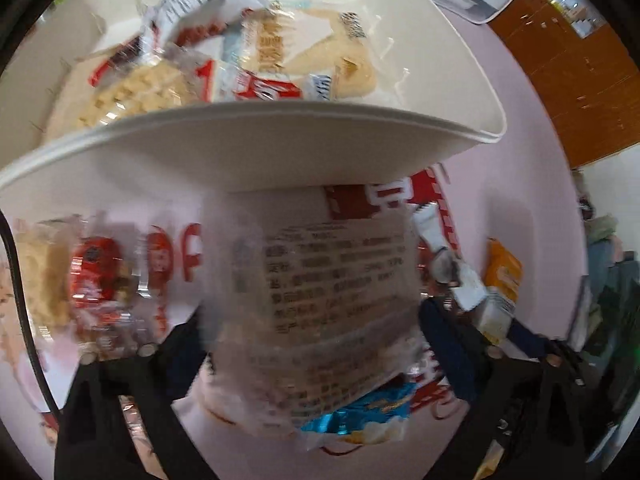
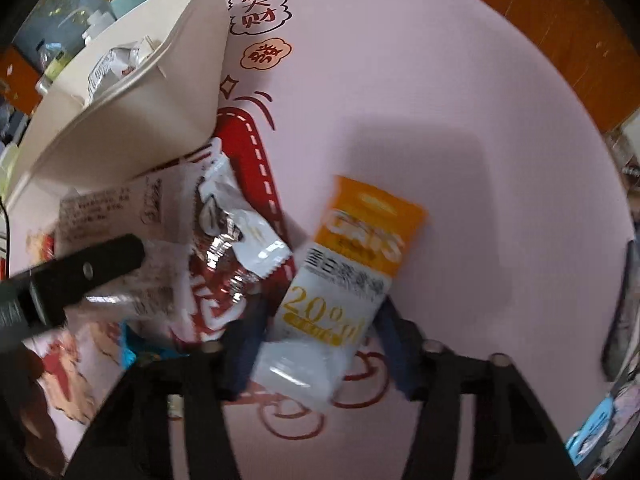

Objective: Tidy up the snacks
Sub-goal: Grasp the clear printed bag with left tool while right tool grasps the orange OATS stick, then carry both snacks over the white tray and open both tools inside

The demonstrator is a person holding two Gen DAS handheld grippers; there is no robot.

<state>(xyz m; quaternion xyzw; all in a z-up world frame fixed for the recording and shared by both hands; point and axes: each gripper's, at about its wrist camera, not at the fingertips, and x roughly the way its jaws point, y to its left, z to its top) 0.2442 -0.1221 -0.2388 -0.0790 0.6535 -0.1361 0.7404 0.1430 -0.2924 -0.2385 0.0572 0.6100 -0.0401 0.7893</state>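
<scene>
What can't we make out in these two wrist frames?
- Left wrist: text on the clear packet is motion-blurred, so unreadable.
- Left wrist: blue wrapper is mostly covered by that packet.
- Right wrist: tray contents are hidden behind its wall.
- Right wrist: whether the right gripper pads press the orange-and-white packet; blur.

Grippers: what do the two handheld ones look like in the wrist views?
The left gripper and the right gripper look alike: black angular finger arms studded with small silvery bolts, ending in dark blue pads. A thin black cable curves along the left view's edge. No sleeves or hands show.
</scene>
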